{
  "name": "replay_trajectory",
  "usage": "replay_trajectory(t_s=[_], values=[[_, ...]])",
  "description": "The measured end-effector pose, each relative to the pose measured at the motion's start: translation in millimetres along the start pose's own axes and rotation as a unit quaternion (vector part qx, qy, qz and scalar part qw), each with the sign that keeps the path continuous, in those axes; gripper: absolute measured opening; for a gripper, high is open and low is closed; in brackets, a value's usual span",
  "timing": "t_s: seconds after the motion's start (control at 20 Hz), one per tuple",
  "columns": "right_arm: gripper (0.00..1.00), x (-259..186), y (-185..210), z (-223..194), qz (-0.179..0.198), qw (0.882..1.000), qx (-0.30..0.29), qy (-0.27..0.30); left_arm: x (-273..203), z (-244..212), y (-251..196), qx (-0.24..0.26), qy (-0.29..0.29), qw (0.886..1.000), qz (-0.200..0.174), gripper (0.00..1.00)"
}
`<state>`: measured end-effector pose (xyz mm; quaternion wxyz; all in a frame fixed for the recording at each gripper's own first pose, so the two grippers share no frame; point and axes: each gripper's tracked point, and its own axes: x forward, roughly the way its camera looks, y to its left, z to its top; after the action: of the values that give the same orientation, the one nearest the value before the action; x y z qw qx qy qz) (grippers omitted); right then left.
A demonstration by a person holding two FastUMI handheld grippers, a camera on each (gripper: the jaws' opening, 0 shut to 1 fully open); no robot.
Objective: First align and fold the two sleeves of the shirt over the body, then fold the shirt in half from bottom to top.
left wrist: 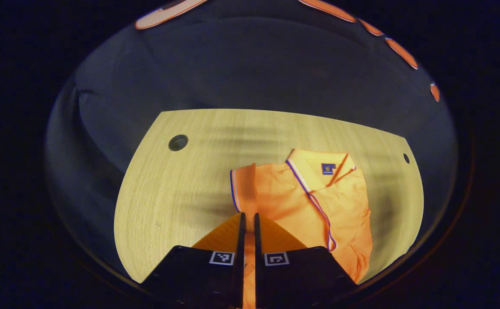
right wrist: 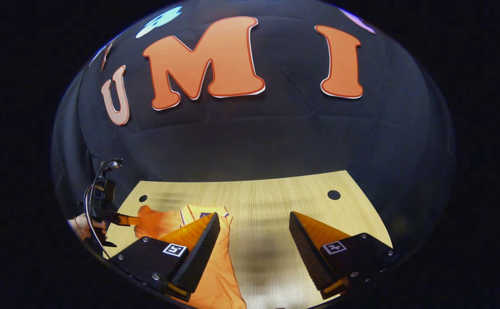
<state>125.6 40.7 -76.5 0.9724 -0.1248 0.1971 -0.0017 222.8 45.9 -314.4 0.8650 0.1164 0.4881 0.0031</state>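
Left gripper view shows the left gripper [left wrist: 248, 225] at the bottom middle, its two fingers squeezed together on a strip of the orange shirt [left wrist: 318, 201], which lies on the wooden table [left wrist: 177, 189] in the lower right of the frame with its collar [left wrist: 320, 167] toward the top. In the right gripper view, the right gripper [right wrist: 254, 227] sits wide apart with nothing in it, the shirt peeking out at the lower left. I think a sleeve is being folded, so pull the cloth gently across the body and lay it flat with edges lined up before letting go.
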Motion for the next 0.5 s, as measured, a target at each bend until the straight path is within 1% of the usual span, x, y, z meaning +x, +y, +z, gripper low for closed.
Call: replay_trajectory(t_s=[0.1,0.25,0.35,0.4,0.5], values=[[0.99,0.7,-1.4,-1.6,-0.003,1.000,0.003,0.001,4.8,-1.2,-35.6,0.019,0.002,1.000,-0.020,0.11],[0.99,-1.9,-9.3,-8.3,-0.007,1.000,0.009,0.007,13.4,-9.4,-77.5,0.042,0.010,0.998,-0.040,0.11],[0.99,-4.8,-15.4,-13.0,-0.010,1.000,0.012,0.010,22.2,-17.3,-96.6,0.052,0.021,0.997,-0.045,0.11],[0.99,-5.0,-17.1,-14.5,-0.010,1.000,0.014,0.011,27.1,-22.7,-105.6,0.054,0.024,0.997,-0.051,0.14],[0.99,-4.8,-19.7,-18.2,-0.012,1.000,0.016,0.014,29.6,-28.2,-117.1,0.054,0.029,0.996,-0.062,0.14]])
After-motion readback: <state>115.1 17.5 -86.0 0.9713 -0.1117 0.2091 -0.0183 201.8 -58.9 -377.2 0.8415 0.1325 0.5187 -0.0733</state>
